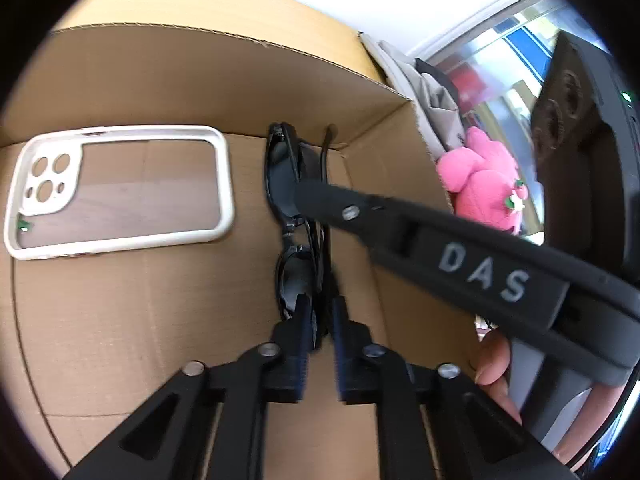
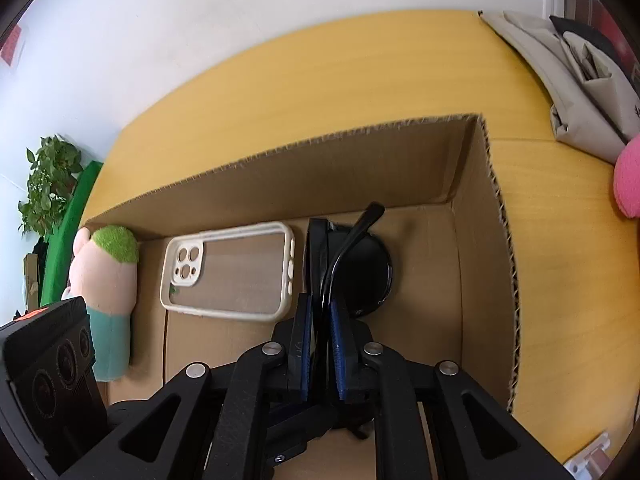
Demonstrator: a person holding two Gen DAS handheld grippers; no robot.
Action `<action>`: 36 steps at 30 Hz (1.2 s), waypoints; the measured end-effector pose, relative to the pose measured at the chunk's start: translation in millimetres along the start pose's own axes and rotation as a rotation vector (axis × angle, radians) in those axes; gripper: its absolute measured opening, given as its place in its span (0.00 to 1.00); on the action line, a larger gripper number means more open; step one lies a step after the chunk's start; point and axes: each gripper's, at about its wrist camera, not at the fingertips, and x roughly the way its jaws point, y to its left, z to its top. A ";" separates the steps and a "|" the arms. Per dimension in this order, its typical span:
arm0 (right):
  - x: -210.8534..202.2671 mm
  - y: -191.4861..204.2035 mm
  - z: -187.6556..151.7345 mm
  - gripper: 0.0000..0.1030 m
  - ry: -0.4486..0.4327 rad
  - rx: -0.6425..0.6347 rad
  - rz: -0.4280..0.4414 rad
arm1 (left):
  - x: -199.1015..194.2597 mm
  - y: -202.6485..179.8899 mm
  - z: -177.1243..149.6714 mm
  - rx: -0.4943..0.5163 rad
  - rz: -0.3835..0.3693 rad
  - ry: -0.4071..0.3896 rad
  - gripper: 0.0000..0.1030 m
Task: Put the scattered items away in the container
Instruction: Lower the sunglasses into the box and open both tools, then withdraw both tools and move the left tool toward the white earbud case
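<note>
Black sunglasses point(image 1: 294, 216) stand on edge inside the cardboard box point(image 1: 200, 76), near its right wall. My left gripper point(image 1: 320, 312) is shut on their near end. My right gripper point(image 2: 320, 308) is also shut on the sunglasses point(image 2: 352, 272), and its finger point(image 1: 440, 248) crosses the left wrist view from the right. A white phone case point(image 1: 120, 192) lies flat on the box floor to the left of the sunglasses; it also shows in the right wrist view point(image 2: 228, 272). A plush doll with a green top point(image 2: 106, 280) lies at the box's left end.
The box sits on a yellow wooden table point(image 2: 360, 76). A pink plush toy point(image 1: 484, 184) lies outside the box's right wall, with a grey fabric pouch point(image 2: 576, 80) behind it. A white wall is at the back, a green plant point(image 2: 48, 184) far left.
</note>
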 end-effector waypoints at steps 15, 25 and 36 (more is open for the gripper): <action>-120.1 43.5 -51.1 0.83 -0.244 -0.128 -0.008 | -131.1 -48.8 -60.7 0.200 0.135 -0.351 0.51; -199.4 90.3 -194.0 1.00 -0.429 -0.193 -0.013 | -219.0 -68.7 -194.7 0.364 0.388 -0.565 0.77; -207.6 117.0 -294.9 1.00 -0.447 -0.268 -0.153 | -246.0 -48.0 -278.4 0.292 0.418 -0.613 0.77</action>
